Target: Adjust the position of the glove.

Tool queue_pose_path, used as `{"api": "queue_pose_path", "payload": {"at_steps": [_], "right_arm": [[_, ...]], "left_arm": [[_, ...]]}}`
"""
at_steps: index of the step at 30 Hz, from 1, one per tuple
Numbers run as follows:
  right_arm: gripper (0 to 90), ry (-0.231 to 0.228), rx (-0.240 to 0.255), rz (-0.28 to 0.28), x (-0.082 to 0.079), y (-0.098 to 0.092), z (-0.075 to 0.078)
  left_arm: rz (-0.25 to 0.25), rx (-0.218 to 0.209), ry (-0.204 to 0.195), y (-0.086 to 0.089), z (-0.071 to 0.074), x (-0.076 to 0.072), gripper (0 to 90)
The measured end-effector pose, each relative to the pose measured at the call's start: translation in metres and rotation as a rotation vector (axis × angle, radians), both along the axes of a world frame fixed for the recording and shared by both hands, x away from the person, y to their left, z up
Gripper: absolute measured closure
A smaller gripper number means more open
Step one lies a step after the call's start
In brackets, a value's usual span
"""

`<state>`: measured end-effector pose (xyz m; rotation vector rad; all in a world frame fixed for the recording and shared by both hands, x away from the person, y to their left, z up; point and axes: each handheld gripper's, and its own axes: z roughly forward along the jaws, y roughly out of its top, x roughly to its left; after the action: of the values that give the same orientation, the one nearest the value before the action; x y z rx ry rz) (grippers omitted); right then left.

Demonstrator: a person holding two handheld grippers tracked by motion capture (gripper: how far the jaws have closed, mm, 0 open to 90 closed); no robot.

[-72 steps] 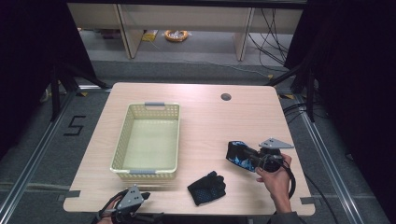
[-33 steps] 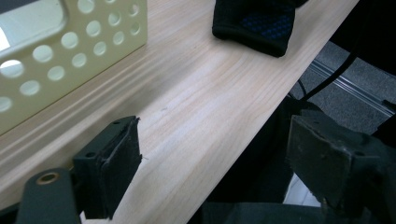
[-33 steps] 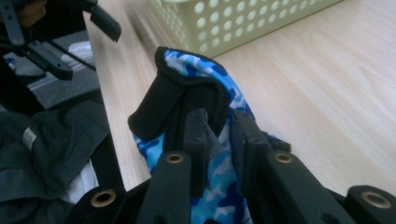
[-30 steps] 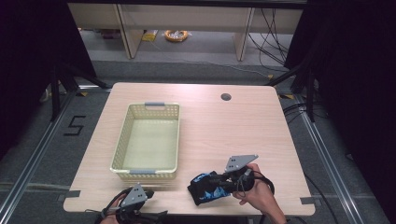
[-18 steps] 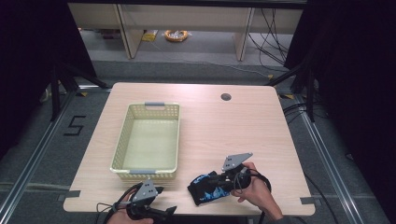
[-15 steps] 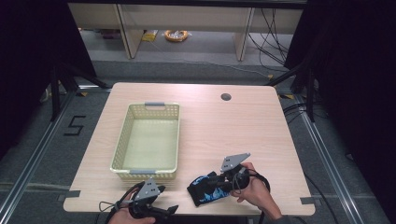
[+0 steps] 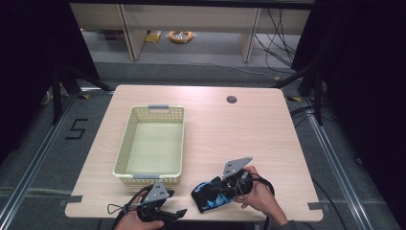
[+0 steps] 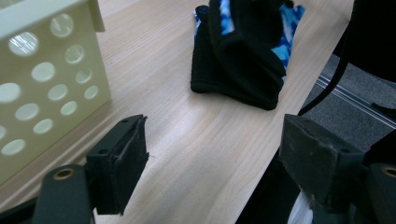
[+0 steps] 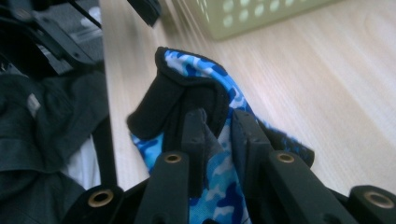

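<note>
High view shows the whole table (image 7: 268, 129): the basket (image 7: 151, 143) stands on its left half, and the glove (image 7: 209, 197) lies near the table's front edge, just right of the basket's front right corner. The right gripper (image 7: 224, 188) reaches the glove from the right, a hand (image 7: 261, 196) behind it. The left gripper (image 7: 178, 213) sits at the table's front edge, just in front of the basket, pointing right toward the glove.

Right gripper view gives what the high view cannot: the 2 jaws of the right gripper (image 9: 217, 126) stand close together, clamped on a raised black fold of the glove (image 9: 187, 100), whose blue camouflage side shows beneath them. The basket (image 9: 252, 16) lies beyond the glove.

Left gripper view shows the left gripper (image 8: 212, 154) with its jaws wide apart and nothing between them but bare table (image 8: 187, 140); they have just been closing a little. The glove (image 8: 243, 56) lies ahead of them, apart from both pads, black cuff toward the camera, with the basket (image 8: 46, 79) wall at the left.
</note>
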<state>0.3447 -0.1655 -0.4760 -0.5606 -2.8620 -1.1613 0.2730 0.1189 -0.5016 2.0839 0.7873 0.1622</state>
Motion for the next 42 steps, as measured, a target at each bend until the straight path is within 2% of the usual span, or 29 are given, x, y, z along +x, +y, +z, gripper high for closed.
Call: {"api": "queue_pose_path", "payload": {"at_steps": [2, 3, 4, 6, 7, 8, 10, 14, 15, 16, 18, 19, 20, 22, 23, 25, 27, 28, 29, 30, 31, 32, 33, 35, 37, 39, 40, 41, 42], "right_arm": [[75.8, 0.001, -0.028, -0.011, 0.003, 0.0, -0.003], [75.1, -0.001, -0.021, -0.015, 0.004, 0.0, -0.004], [74.2, 0.001, -0.024, -0.018, 0.004, 0.0, -0.006], [72.2, -0.009, -0.025, -0.015, 0.006, 0.0, -0.008], [70.2, -0.005, -0.024, -0.023, 0.006, 0.0, -0.01], [67.8, -0.008, -0.033, -0.032, 0.005, 0.001, -0.01], [65.5, -0.021, -0.041, -0.044, 0.006, 0.001, -0.012], [59.1, -0.039, -0.031, -0.084, 0.004, 0.001, -0.013], [57.1, -0.033, -0.037, -0.085, 0.003, 0.0, -0.013], [54.0, -0.035, -0.045, -0.091, 0.003, 0.0, -0.013], [50.9, -0.035, -0.036, -0.153, -0.001, -0.002, -0.012], [50.8, -0.021, -0.024, -0.172, -0.001, -0.003, -0.011], [50.8, -0.015, -0.009, -0.19, -0.001, -0.005, -0.01], [50.8, -0.021, 0.021, -0.225, -0.003, -0.011, -0.004], [50.8, -0.013, 0.032, -0.252, -0.003, -0.014, -0.001], [50.8, -0.013, 0.055, -0.316, -0.007, -0.02, 0.003], [50.7, 0.011, 0.034, -0.365, -0.011, -0.025, 0.006], [50.7, 0.002, 0.028, -0.38, -0.012, -0.028, 0.005], [50.7, 0.016, 0.043, -0.41, -0.014, -0.028, 0.002], [50.7, 0.028, 0.028, -0.424, -0.015, -0.03, 0.0], [50.7, 0.035, 0.035, -0.426, -0.015, -0.03, -0.004], [50.7, 0.058, 0.012, -0.428, -0.015, -0.031, -0.004], [50.8, 0.049, 0.028, -0.438, -0.015, -0.03, -0.008], [50.8, 0.065, 0.006, -0.436, -0.015, -0.028, -0.011], [50.8, 0.028, -0.016, -0.426, -0.011, -0.026, -0.017], [50.7, 0.053, -0.066, -0.429, -0.011, -0.023, -0.018], [50.7, 0.058, -0.075, -0.431, -0.01, -0.022, -0.02], [50.8, 0.036, -0.073, -0.43, -0.009, -0.021, -0.024], [51.0, 0.059, -0.081, -0.433, -0.01, -0.02, -0.023]], "left_arm": [[0.008, 0.001, 0.021, -0.002, -0.001, 0.001, 24.6], [-0.01, 0.032, 0.005, -0.001, -0.001, 0.003, 24.8], [-0.007, 0.02, 0.004, -0.003, -0.002, 0.003, 25.1], [-0.001, 0.031, 0.011, -0.004, -0.003, 0.004, 25.4], [0.014, 0.008, 0.025, -0.006, -0.004, 0.004, 25.5], [-0.003, 0.032, 0.012, -0.004, -0.003, 0.005, 25.5], [-0.002, 0.021, 0.016, -0.006, -0.003, 0.005, 25.6], [-0.008, 0.034, 0.031, -0.007, -0.004, 0.007, 26.7], [0.001, 0.006, 0.046, -0.009, -0.005, 0.006, 27.8], [-0.002, 0.009, 0.053, -0.009, -0.004, 0.006, 28.7], [0.012, 0.0, 0.068, -0.012, -0.005, 0.005, 29.1], [0.0, 0.007, 0.054, -0.012, -0.005, 0.005, 29.3], [0.015, -0.011, 0.07, -0.014, -0.005, 0.004, 29.4], [-0.009, 0.02, 0.046, -0.013, -0.004, 0.005, 30.3], [0.005, 0.007, 0.063, -0.014, -0.005, 0.004, 30.4], [-0.01, -0.009, 0.073, -0.015, -0.005, 0.004, 30.3], [0.003, -0.027, 0.106, -0.015, -0.006, 0.004, 30.3], [0.0, -0.025, 0.107, -0.015, -0.006, 0.005, 30.4], [0.002, -0.031, 0.111, -0.016, -0.006, 0.006, 30.7], [0.001, -0.016, 0.11, -0.016, -0.006, 0.006, 30.8], [0.006, -0.016, 0.11, -0.017, -0.006, 0.006, 31.0], [0.001, -0.038, 0.117, -0.018, -0.006, 0.005, 31.0], [0.012, -0.04, 0.131, -0.019, -0.006, 0.005, 31.1], [0.004, -0.03, 0.127, -0.018, -0.006, 0.006, 31.2], [0.015, -0.036, 0.136, -0.02, -0.008, 0.007, 31.3], [-0.004, -0.021, 0.128, -0.02, -0.007, 0.008, 31.5], [-0.001, -0.023, 0.133, -0.021, -0.007, 0.008, 31.9], [0.002, -0.027, 0.136, -0.021, -0.007, 0.008, 32.3], [0.002, -0.03, 0.143, -0.022, -0.007, 0.008, 32.9]]}}
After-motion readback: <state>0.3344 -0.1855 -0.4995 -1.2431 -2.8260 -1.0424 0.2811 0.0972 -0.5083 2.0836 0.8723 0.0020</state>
